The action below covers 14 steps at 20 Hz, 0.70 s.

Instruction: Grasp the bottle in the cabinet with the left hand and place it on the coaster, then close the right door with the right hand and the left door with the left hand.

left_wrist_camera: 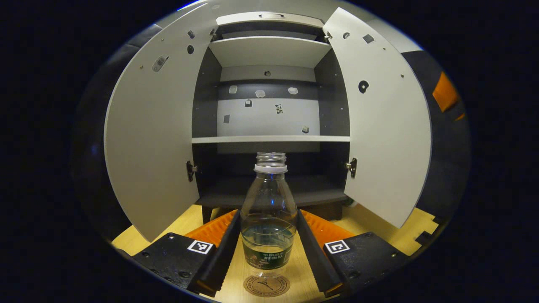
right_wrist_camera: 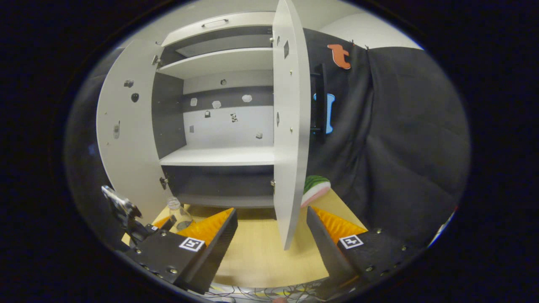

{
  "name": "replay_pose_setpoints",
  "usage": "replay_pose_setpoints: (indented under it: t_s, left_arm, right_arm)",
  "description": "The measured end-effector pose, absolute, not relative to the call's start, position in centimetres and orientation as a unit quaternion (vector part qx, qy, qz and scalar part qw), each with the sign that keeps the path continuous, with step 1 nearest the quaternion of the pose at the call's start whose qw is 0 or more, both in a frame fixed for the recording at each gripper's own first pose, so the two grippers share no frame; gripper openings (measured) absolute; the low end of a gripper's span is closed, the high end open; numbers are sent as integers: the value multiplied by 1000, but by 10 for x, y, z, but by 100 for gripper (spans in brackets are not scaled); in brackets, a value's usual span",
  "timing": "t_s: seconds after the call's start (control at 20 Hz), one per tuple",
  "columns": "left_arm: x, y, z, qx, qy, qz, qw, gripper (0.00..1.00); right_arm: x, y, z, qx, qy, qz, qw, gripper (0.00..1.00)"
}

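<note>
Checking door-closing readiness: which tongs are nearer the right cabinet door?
Right. The right tongs sit just before the right door's edge; the left tongs flank the bottle on the coaster.

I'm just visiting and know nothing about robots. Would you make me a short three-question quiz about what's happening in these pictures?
1. True or false: both cabinet doors, the left door and the right door, are shut.
2. The bottle stands on: A) the middle shelf, B) the coaster, C) the cabinet floor.
3. Fill in: the bottle has no ____ on its neck.

Key: 1 false, both stand open. 2 B, between the left gripper fingers. 3 cap.
</note>
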<state>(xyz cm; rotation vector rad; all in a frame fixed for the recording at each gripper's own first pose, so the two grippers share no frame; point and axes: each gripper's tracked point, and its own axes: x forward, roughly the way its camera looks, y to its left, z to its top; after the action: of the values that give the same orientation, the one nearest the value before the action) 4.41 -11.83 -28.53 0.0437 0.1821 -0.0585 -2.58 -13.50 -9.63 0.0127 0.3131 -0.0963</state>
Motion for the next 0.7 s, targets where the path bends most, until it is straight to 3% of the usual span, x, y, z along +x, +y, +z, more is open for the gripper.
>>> replay_pose_setpoints:
  t_s: [0.35,0.7]
  left_arm:
    - [30,-112,-347,4,140,-15,990,82]
    - [27,-111,-346,15,135,-11,991,82]
  right_arm:
    - [-28,-136,-109,-4,176,-36,984,100]
    - [-29,-134,-110,-2,179,-29,984,97]
